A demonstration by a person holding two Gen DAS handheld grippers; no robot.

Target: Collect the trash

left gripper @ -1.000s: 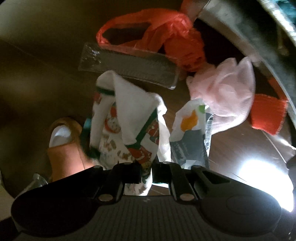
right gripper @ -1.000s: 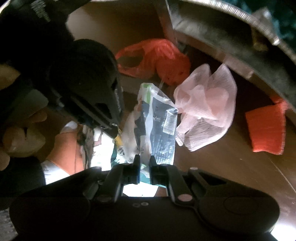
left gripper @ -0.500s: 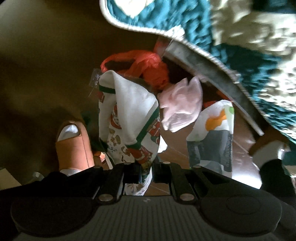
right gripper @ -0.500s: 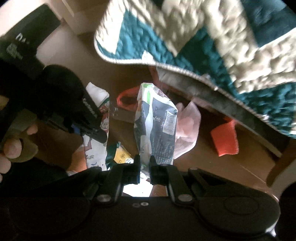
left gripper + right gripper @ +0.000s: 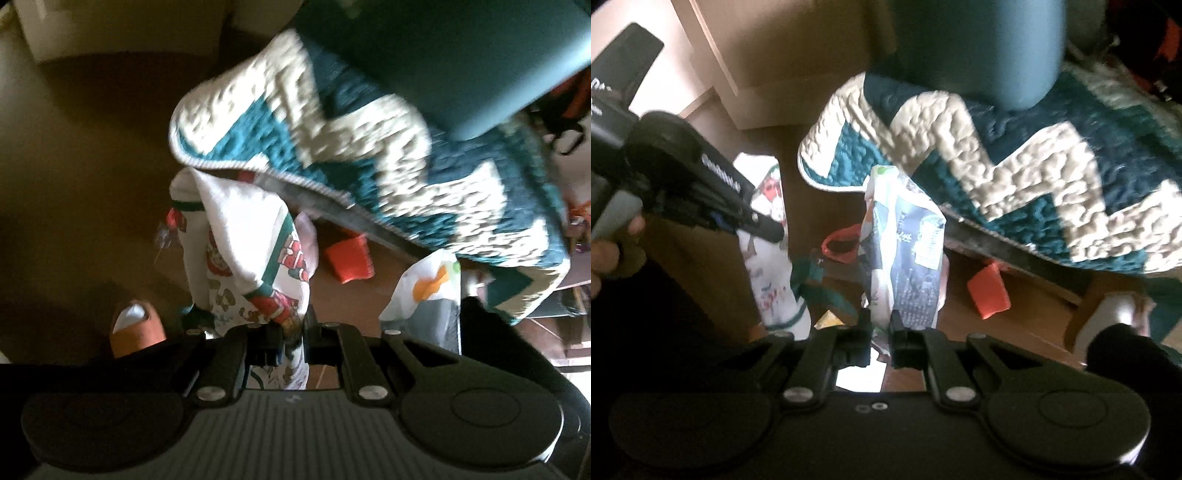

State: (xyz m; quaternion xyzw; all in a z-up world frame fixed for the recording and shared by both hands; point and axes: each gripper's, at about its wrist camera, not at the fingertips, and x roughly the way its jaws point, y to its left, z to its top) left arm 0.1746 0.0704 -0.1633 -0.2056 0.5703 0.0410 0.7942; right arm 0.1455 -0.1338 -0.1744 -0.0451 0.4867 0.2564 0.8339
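Observation:
My left gripper (image 5: pixel 293 334) is shut on a white printed paper wrapper (image 5: pixel 243 251) with red and green pictures, held up above the floor. My right gripper (image 5: pixel 881 330) is shut on a grey and white snack bag (image 5: pixel 905 258). The snack bag also shows at the right of the left wrist view (image 5: pixel 424 291). The left gripper (image 5: pixel 759 221) and its wrapper (image 5: pixel 768 251) show at the left of the right wrist view. On the brown floor lie a red plastic bag (image 5: pixel 840 242) and an orange-red piece (image 5: pixel 988 291), also in the left wrist view (image 5: pixel 349 258).
A teal and cream quilt (image 5: pixel 1015 158) hangs over a bed edge (image 5: pixel 997 254) above the floor trash. A teal pillow (image 5: pixel 443 55) lies on top. My foot in an orange slipper (image 5: pixel 135 328) stands at lower left. A cardboard box (image 5: pixel 798 55) stands behind.
Both grippers have risen and tilted up with their trash held. The floor litter has dropped lower and smaller in view, and the quilt and pillow now fill the top.

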